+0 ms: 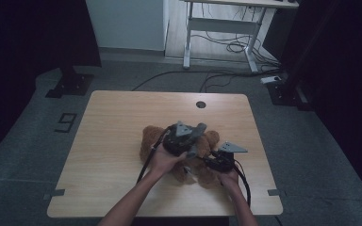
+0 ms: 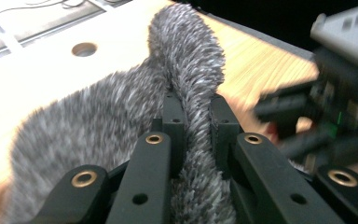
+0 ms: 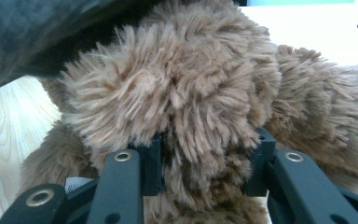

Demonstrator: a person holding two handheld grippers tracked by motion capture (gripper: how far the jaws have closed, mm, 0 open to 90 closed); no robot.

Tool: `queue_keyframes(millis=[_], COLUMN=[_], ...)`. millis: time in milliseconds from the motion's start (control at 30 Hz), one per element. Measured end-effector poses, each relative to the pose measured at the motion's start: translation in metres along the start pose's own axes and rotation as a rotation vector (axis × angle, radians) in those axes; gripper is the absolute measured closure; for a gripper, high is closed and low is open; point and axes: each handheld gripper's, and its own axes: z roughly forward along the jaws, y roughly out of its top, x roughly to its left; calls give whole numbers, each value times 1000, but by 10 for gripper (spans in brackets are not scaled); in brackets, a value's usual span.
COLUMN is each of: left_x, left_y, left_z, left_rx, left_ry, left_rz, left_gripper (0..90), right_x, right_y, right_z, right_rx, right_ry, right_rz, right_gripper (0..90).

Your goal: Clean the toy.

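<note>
Two grips: your left gripper (image 2: 193, 135) pinches grey fur fabric (image 2: 121, 121); your right gripper (image 3: 205, 161) clamps the brown teddy bear (image 1: 202, 162) mid-worktop (image 1: 108, 141). Pull apart hard and fur probably slips.

Lab-like recording room: dark curtains (image 1: 33, 33), floor cables (image 1: 226, 44), marked table (image 1: 113, 122).

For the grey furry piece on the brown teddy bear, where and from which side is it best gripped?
Grip the grey furry piece on its thin raised fold, coming from the person's side along the table, as the left gripper does. The fold stands up narrow enough to fit between the jaws. The right gripper pins the brown teddy bear.
</note>
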Motion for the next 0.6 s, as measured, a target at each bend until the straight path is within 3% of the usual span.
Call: queue_keyframes(millis=[67, 100, 133, 167, 233, 333, 367, 400, 433, 467, 500, 600], left_x=[-2, -4, -4, -8, -6, -3, 1, 1, 8, 8, 15, 23], left_y=[6, 11, 11, 9, 5, 3, 4, 4, 4, 4, 3, 1], left_z=[8, 27, 27, 42, 48, 45, 39, 39, 34, 34, 31, 31], left_rx=[12, 52, 52, 94, 97, 88, 92, 92, 101, 101, 115, 134], left_ry=[-20, -70, -70, -62, -56, -54, -17, -17, 21, 21, 63, 83], left_rz=[-10, -42, -42, -37, -37, -48, -35, -35, -24, -24, -17, -19], left_gripper=[801, 802, 801, 801, 802, 803, 803, 804, 804, 804, 804, 805], right_x=[1, 1, 1, 1, 0, 0, 1, 2, 2, 2, 2, 2], right_y=[0, 0, 0, 0, 0, -1, 0, 0, 0, 0, 0, -1], right_z=[0, 0, 0, 0, 0, 1, 1, 1, 1, 1, 1, 1], right_rx=[4, 4, 4, 1, 10, 11, 11, 12, 12, 11, 11, 11], right_ry=[-2, -2, -2, -3, -5, -5, -8, -8, -9, -9, -9, -8], right_rz=[-4, -3, -3, -4, 0, -6, -15, -17, -19, -18, -18, -16], right_gripper=[595, 595, 595, 594, 595, 597, 598, 598, 598, 599, 598, 599])
